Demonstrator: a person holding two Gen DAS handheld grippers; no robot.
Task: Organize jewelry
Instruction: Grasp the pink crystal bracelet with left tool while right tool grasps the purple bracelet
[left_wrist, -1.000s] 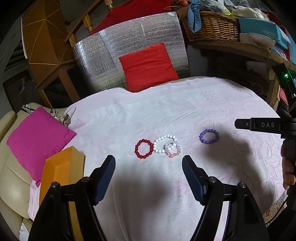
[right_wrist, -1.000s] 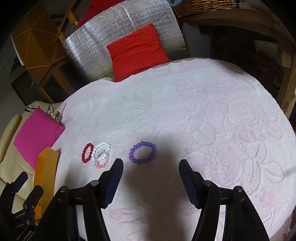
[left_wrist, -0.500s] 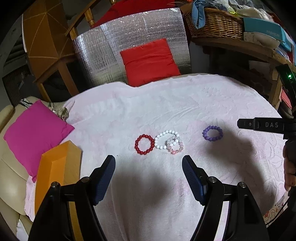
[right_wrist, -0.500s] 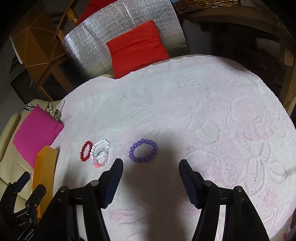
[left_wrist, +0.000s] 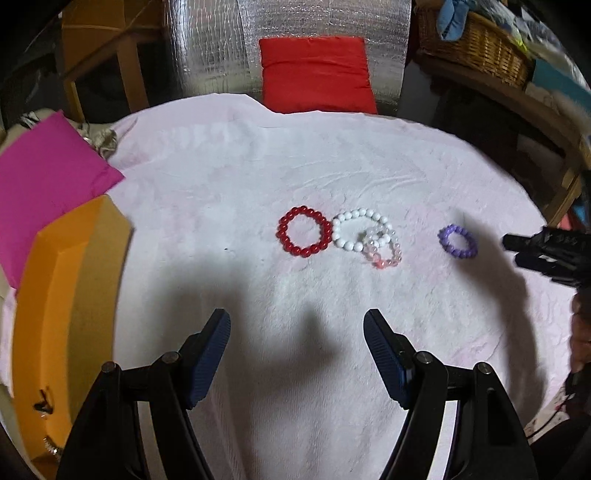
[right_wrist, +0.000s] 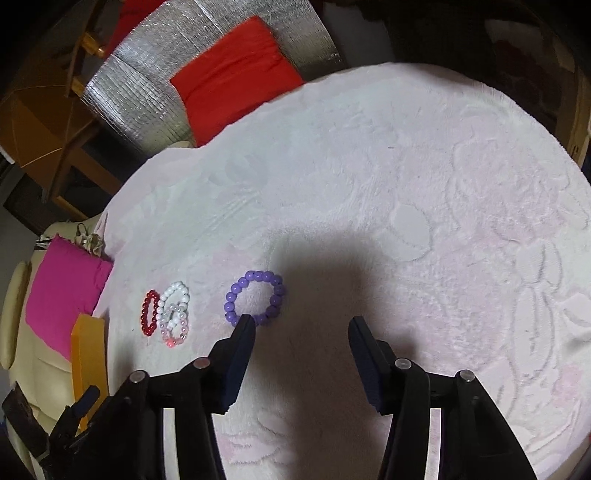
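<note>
Here four bead bracelets lie in a row on the table (left_wrist: 221, 177), which is draped in a pale pink embossed cloth. Toward the left edge is the red bracelet (left_wrist: 305, 231), flat and just beside the white bracelet (left_wrist: 355, 229); whether the two touch is hard to tell. The pink bracelet (left_wrist: 383, 249) overlaps the white one's near right part. The purple bracelet (left_wrist: 457, 241) lies apart from these three, toward the right edge. The left gripper (left_wrist: 296, 334) hangs over the near part of the table with its jaws wide apart and nothing between them; the red and white bracelets lie ahead of it. The right gripper (right_wrist: 301, 334) also has its jaws apart and empty; in its own view its left fingertip (right_wrist: 245, 323) overlaps the near edge of the purple bracelet (right_wrist: 255, 297), though contact cannot be judged, and the ring sits ahead and left of the gap between the jaws. From that view the red bracelet (right_wrist: 149, 313), white bracelet (right_wrist: 173, 301) and pink bracelet (right_wrist: 178, 326) bunch near the left edge. An orange box (left_wrist: 70, 295) stands at the table's left edge beside a magenta cushion (left_wrist: 48, 177). Beyond the far edge a red cushion (left_wrist: 316, 74) leans on a silver foil sheet (left_wrist: 207, 40), and a wicker basket (left_wrist: 480, 48) sits off the far right corner.
</note>
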